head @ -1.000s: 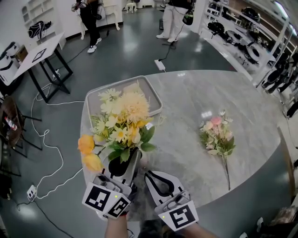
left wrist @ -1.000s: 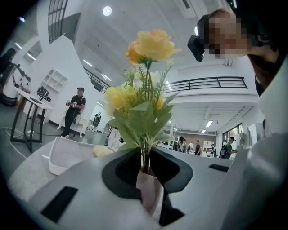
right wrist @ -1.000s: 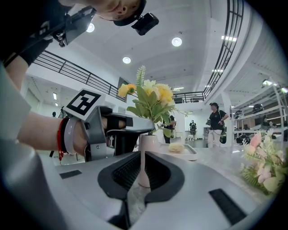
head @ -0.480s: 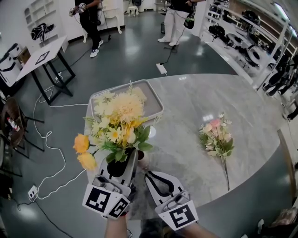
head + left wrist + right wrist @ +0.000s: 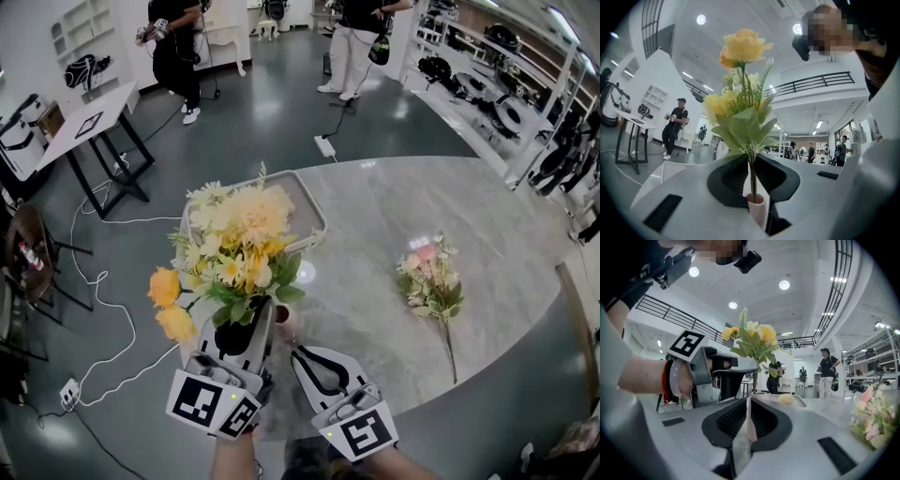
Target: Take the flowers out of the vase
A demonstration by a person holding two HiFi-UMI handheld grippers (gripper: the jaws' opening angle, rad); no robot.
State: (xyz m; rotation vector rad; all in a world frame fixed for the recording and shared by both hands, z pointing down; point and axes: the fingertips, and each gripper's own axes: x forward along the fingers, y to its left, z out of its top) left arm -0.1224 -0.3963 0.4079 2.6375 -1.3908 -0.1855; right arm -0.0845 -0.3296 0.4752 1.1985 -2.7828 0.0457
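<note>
A glossy dark grey floor (image 5: 262,103) runs out toward 12 o'clock. The round, pale marble bench (image 5: 469,197) fills the 3 o'clock side. A white table on black legs (image 5: 89,117) stands at 10 o'clock, with white wall shelves (image 5: 73,23) at 11 and stocked racks (image 5: 487,84) at 2. White cable (image 5: 94,281) loops at 9. Round ceiling lights (image 5: 699,19) glow overhead.

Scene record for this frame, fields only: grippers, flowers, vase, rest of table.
left gripper: jaws shut on stem of yellow artificial bouquet
right gripper: jaws shut on narrow pink vase
stem: lower end inside vase mouth
task state: flowers not yet out
table: grey marble table
on table: grey rectangular tray behind the yellow flowers; pink bouquet lying flat on the right
</note>
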